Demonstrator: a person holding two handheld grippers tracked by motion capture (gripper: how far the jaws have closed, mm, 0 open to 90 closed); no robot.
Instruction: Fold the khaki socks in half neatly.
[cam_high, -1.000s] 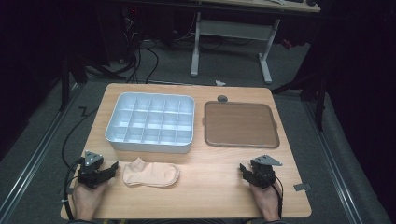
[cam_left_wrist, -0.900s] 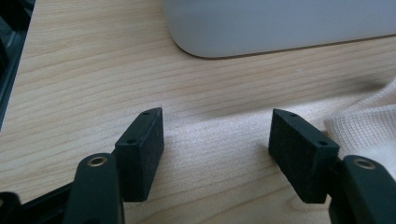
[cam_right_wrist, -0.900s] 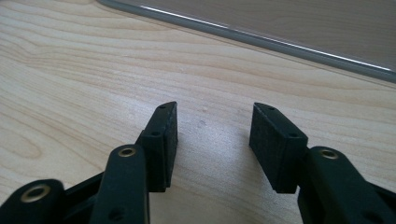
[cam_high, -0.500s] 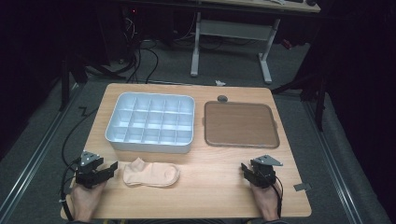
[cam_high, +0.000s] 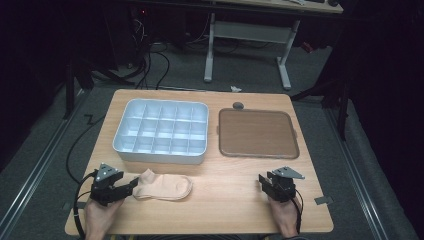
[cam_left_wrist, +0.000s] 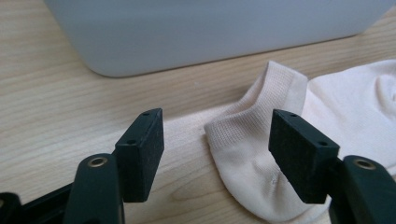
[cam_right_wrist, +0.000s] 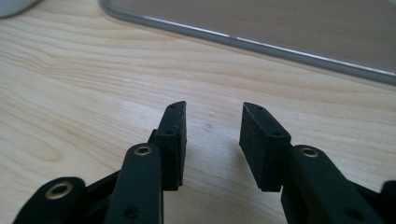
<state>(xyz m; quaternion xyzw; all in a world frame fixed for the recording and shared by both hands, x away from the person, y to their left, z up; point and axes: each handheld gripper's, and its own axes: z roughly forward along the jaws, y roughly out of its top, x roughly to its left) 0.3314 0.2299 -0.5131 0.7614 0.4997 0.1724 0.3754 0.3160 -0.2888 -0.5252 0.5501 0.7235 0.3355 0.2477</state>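
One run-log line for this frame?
left hand-held gripper: open, at beige fabric sock cuff | right hand-held gripper: open, closing, empty

A light wooden table (cam_high: 220, 210) stands on grey carpet (cam_high: 325, 70) in a dim room. Behind it is a white-legged desk frame (cam_high: 247, 37), and black cables (cam_high: 150, 65) trail across the floor at the far left. The surroundings fall into darkness.

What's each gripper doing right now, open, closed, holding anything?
Left gripper: open, jaws astride the sock cuff, not gripping.
Right gripper: open, empty, jaws have just been closing.
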